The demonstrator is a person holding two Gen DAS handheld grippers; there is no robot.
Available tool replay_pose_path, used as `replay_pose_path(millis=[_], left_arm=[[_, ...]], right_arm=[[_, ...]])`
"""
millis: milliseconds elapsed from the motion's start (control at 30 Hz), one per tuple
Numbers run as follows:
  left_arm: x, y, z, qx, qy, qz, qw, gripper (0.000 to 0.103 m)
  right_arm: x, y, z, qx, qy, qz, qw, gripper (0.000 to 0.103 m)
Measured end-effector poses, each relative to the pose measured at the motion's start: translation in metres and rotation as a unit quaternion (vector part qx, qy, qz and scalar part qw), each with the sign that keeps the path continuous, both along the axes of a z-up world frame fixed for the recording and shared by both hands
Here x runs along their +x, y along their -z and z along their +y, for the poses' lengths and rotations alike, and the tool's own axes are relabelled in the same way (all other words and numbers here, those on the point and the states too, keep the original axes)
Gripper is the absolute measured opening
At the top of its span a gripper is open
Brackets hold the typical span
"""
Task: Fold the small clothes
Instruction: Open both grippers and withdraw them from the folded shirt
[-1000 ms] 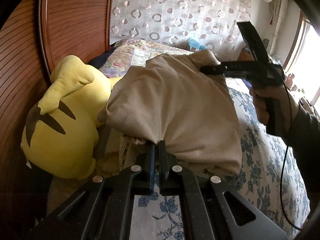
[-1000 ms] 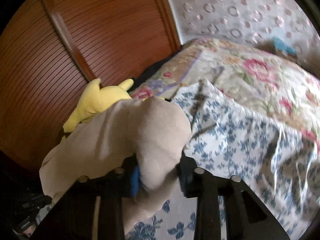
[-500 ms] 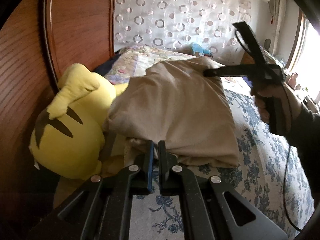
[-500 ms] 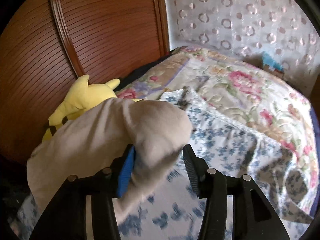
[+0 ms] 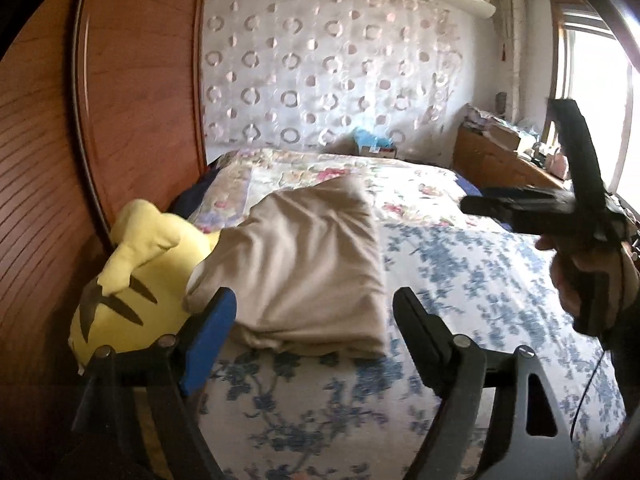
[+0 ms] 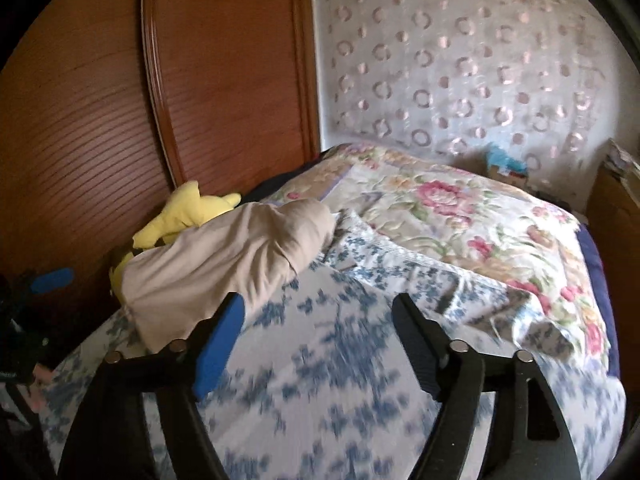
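Folded beige cloth garment (image 5: 308, 268) lies on the blue-floral white bedsheet (image 5: 460, 280), against a yellow plush toy (image 5: 136, 292). Left gripper (image 5: 314, 312) and right gripper (image 6: 318, 318): jaws apart, empty.

**Black two-finger grippers, one blue pad apiece**

The left gripper (image 5: 314, 312) is built of black angular plastic; a blue pad (image 5: 210, 338) is fitted inside one finger, while the other finger is ribbed and black. Silver screw heads (image 5: 459, 343) are set at the finger joints. The same make is seen on the right gripper (image 6: 318, 320). A dark sleeve (image 5: 628, 344) is worn, and a thin black cable (image 5: 586, 392) hangs beneath the hand (image 5: 580, 280).
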State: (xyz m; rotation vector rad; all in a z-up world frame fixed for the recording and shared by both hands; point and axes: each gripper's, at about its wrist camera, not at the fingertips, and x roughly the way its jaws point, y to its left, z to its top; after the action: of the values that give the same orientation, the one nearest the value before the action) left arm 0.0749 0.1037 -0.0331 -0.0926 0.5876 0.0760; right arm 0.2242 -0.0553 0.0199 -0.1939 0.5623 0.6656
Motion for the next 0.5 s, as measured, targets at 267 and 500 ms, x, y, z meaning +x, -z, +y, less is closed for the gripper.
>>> replay_pose_path(millis=[267,500], left_arm=[[-0.009,-0.007,-0.036,0.005,0.026,-0.018,0.9995,0.085],[-0.016,-0.005,-0.073,0.002,0.052,-0.017,0.9985,0.085]], right_arm=[[-0.076,0.008,-0.056,0.019,0.066,-0.016,0.998,0.083],[-0.127,0.013,-0.089,0.035,0.116,-0.018,0.992,0.083]])
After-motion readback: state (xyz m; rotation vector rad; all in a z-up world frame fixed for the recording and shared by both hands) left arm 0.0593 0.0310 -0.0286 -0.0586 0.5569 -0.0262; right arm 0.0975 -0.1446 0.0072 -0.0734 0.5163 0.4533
